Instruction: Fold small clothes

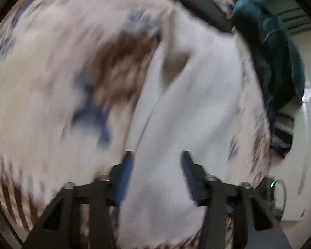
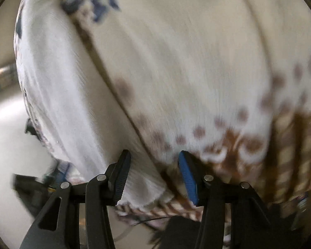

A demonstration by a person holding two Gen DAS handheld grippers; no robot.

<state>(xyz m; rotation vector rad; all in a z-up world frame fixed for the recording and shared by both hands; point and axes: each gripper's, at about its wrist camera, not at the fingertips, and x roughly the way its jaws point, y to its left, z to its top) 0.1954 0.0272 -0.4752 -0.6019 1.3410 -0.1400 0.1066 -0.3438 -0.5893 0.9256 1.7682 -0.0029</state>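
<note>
Left wrist view: the left gripper point(image 1: 156, 157) hangs with its jaws apart, nothing pinched, over a white garment point(image 1: 192, 108) spread on a patterned cloth point(image 1: 51, 72) of blue and brown motifs; a dark teal garment point(image 1: 273, 47) is heaped at the far right edge. The picture is blurred.

Right wrist view: the right gripper point(image 2: 154, 157) stands with jaws parted above the white garment's point(image 2: 58, 95) hem, pads clear of the fabric, beside the patterned cloth point(image 2: 186, 62).
</note>
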